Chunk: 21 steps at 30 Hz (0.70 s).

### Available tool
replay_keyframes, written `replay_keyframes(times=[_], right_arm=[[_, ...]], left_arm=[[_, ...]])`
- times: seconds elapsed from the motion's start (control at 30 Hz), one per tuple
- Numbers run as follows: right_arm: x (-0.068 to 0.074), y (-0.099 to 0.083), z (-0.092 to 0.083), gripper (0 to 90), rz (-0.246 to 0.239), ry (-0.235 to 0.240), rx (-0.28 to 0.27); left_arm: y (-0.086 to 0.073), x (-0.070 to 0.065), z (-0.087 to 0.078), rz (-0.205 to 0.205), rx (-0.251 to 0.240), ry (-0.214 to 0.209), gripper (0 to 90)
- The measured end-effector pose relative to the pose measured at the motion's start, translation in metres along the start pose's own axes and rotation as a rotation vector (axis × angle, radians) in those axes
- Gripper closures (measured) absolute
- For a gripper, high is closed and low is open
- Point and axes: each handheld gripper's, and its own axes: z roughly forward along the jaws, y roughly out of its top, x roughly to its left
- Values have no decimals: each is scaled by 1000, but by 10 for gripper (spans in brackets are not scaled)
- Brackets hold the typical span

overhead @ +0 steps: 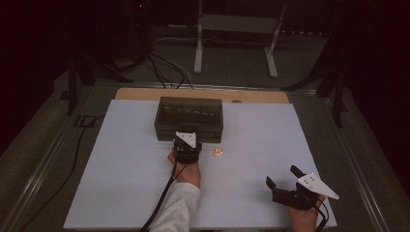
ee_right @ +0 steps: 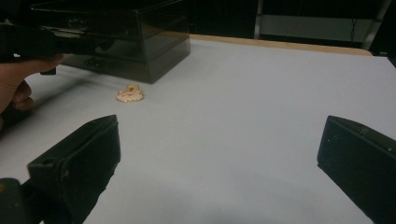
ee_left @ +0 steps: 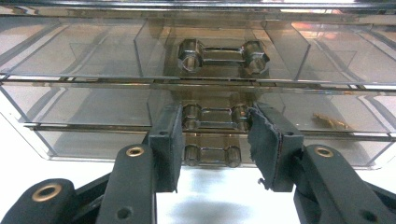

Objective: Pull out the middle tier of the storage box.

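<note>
A dim lab or recording studio. Beyond the left gripper (overhead: 186,143), past the white board (overhead: 121,159) on the table, black cables (overhead: 159,67) snake over grey carpet to a metal stand (overhead: 237,34); dark curtains close the background, and dark tripod legs (overhead: 333,82) stand far to its right.

Your left gripper (overhead: 186,143) sits at the centre of the frame, its tip against the front of the smoky drawer box (overhead: 189,117), a small pinkish trinket (overhead: 218,152) lies just to its right on the white board (overhead: 121,169), and your right gripper (overhead: 281,180) rests with jaws spread at lower right.
</note>
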Motion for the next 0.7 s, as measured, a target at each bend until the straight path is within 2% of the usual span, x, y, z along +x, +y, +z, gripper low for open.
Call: replay_keyframes(times=[0.17, 0.3, 0.43, 0.53, 0.63, 0.7], right_arm=[[0, 0, 0, 0, 2, 0, 0], [0, 0, 0, 1, 4, -2, 0], [0, 0, 0, 1, 0, -1, 1], [0, 0, 0, 0, -2, -1, 2], [-1, 0, 0, 0, 1, -2, 1], [-1, 0, 0, 0, 1, -4, 3]], left_arm=[[1, 1, -1, -2, 14, -5, 579], [-2, -1, -9, -3, 22, 3, 579], [-6, -1, -18, 29, 21, 6, 577], [-7, 4, -20, 51, 28, -29, 569], [-5, 10, -21, 51, 43, -68, 425], [-3, 15, -22, 53, 36, -73, 364]])
